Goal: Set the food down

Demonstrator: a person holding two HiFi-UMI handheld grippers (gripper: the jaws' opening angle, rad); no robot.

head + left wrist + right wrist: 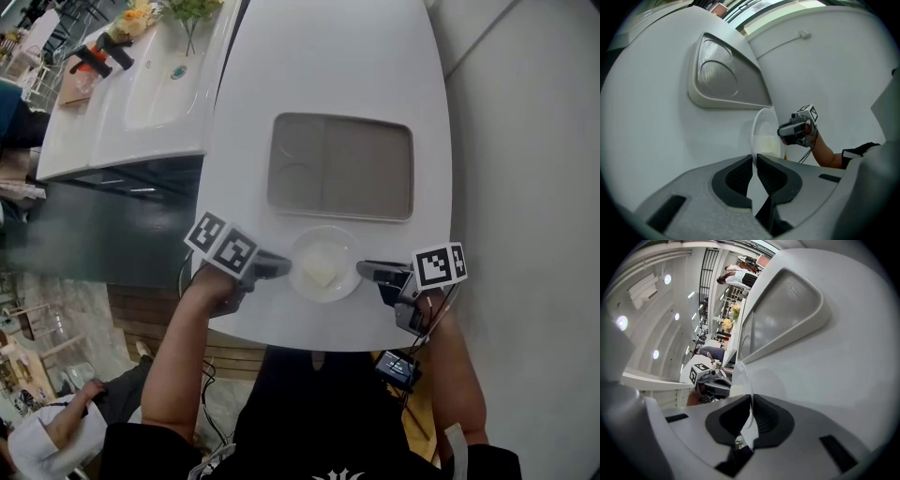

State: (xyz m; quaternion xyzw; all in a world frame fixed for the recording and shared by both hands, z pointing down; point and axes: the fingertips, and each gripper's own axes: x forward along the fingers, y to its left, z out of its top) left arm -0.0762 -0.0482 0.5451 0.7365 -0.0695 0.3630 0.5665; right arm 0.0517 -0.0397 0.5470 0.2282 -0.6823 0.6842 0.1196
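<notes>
**Item: food** (321, 270). A pale yellow block in a shallow clear dish (310, 290), at the middle of the desk's near edge, just in front of me.

**My left tool** (754, 164). Its jaws are clamped on the dish's left rim, and the thin clear edge runs between the pads.

**My right tool** (751, 401). Its jaws are pinched on the opposite rim in the same way. The dish hangs between my two tools.

**Step in hand.** I judge this to be the set-down itself. I cannot tell whether the dish's base touches the desk (319, 66) yet.

**Next move.** I would bring both sides down level until the base sits flat. Then I would release both rims together and draw each tool outward. An uneven release could tip the dish or slide it toward the near edge.

**Surface.** The desk is white, smooth and rounded. A grey compartment tray (370, 173) sits empty at the centre, just beyond the dish.

**Room.** Past the left edge, across a gap, is a white sink counter (112, 122) with flowers (192, 11) at its far end. The floor (525, 187) to the right is grey, and a person (52, 436) in white is low at the near left.
</notes>
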